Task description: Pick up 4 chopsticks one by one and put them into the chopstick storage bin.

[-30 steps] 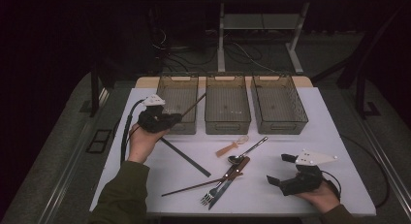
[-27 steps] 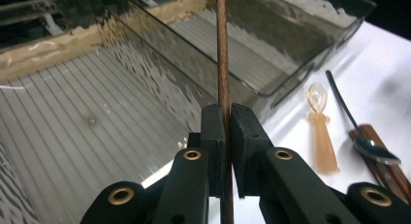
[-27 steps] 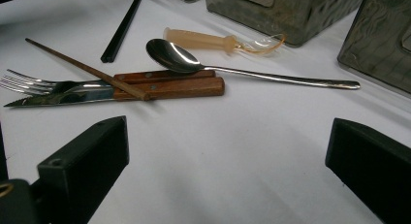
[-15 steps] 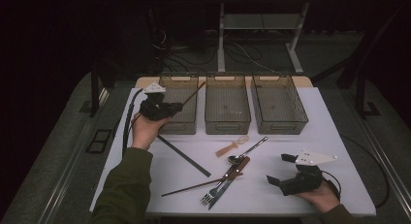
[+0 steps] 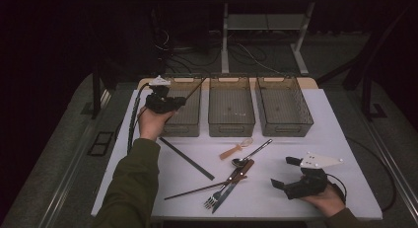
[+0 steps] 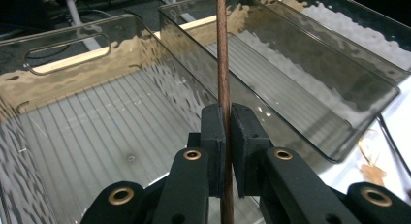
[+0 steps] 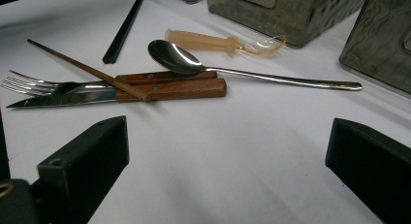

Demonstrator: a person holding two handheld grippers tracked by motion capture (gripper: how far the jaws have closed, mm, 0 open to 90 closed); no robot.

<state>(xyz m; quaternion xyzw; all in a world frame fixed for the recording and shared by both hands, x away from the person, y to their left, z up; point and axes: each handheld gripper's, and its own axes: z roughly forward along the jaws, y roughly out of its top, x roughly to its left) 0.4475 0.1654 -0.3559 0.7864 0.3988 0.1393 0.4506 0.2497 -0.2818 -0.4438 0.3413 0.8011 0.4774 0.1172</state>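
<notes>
— Where's the chopstick now?

— My left gripper [image 5: 170, 102] has its fingers [image 6: 214, 136] clenched on the brown chopstick [image 6: 223, 54], a thin, round wooden rod. I hold it over the left bin [image 5: 190, 120], tip slanting up, I reckon to drop it inside.

— And the bin?

— Smoky clear plastic with a ribbed floor and rippled walls.

— The right gripper?

— The right gripper [image 5: 291, 176] rests on the white worktop [image 5: 345, 154], fingers [image 7: 85, 163] released, facing the spoon [image 7: 203, 66], fork [image 7: 36, 84] and wooden-handled knife [image 7: 165, 90].
</notes>
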